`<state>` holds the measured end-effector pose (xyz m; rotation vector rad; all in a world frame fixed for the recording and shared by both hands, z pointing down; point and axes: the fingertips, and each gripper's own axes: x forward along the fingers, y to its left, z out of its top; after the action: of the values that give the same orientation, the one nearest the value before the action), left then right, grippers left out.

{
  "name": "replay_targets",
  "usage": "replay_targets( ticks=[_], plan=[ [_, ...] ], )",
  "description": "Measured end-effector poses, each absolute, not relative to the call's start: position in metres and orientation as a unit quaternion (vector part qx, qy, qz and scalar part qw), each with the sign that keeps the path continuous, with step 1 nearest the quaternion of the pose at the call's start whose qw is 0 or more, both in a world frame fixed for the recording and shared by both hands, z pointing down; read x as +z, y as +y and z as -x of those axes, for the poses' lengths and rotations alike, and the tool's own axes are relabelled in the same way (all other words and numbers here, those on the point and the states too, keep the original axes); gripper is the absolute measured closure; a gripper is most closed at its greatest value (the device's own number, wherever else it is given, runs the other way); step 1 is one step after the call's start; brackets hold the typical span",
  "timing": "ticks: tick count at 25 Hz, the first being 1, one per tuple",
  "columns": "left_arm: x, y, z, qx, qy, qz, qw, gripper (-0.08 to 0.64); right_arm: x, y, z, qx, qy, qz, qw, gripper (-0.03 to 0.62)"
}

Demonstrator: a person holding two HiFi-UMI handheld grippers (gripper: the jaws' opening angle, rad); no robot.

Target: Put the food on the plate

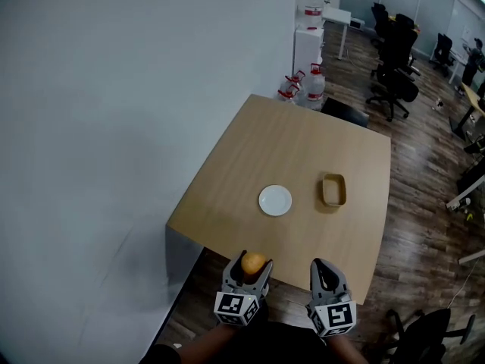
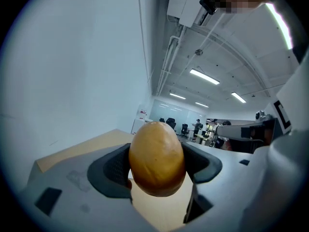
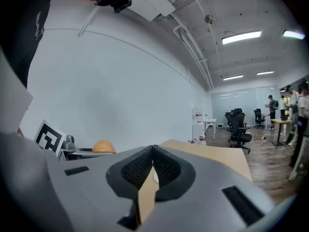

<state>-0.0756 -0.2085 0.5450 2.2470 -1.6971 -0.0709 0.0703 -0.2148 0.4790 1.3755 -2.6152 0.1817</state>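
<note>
My left gripper (image 1: pixel 253 265) is shut on a golden-brown bread roll (image 1: pixel 253 263), held at the near edge of the wooden table (image 1: pixel 250 150). In the left gripper view the bread roll (image 2: pixel 156 158) fills the space between the dark pads. A small white plate (image 1: pixel 275 200) lies empty near the table's middle, beyond both grippers. My right gripper (image 1: pixel 324 271) is shut with nothing in it, to the right of the left one; its pads (image 3: pixel 140 166) meet in the right gripper view, where the roll (image 3: pixel 103 146) shows at the left.
A tan rectangular basket (image 1: pixel 333 189) sits right of the plate. Water bottles (image 1: pixel 312 86) and a white dispenser (image 1: pixel 309 40) stand behind the table's far corner. Black office chairs (image 1: pixel 394 67) are at the back right. A white wall (image 1: pixel 114 127) runs along the left.
</note>
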Motion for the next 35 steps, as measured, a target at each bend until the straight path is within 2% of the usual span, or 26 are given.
replay_targets(
  ticks=[6, 17, 27, 32, 35],
  plan=[
    [0.580, -0.262, 0.078, -0.005, -0.567, -0.803, 0.183, 0.243, 0.496, -0.247, -0.072, 0.120, -0.854, -0.499, 0.081, 0.532],
    [0.625, -0.358, 0.064, 0.035, -0.527, -0.825, 0.200, 0.244, 0.506, -0.296, -0.069, 0.118, -0.827, -0.542, 0.090, 0.532],
    [0.700, -0.424, 0.066, 0.091, -0.529, -0.808, 0.242, 0.244, 0.514, -0.327, -0.061, 0.138, -0.817, -0.550, 0.105, 0.532],
    [0.735, -0.452, 0.068, 0.127, -0.527, -0.805, 0.242, 0.244, 0.522, -0.344, -0.046, 0.129, -0.821, -0.544, 0.117, 0.532],
    [0.756, -0.461, 0.067, 0.136, -0.532, -0.790, 0.271, 0.244, 0.522, -0.353, -0.039, 0.120, -0.823, -0.542, 0.118, 0.532]
  ],
)
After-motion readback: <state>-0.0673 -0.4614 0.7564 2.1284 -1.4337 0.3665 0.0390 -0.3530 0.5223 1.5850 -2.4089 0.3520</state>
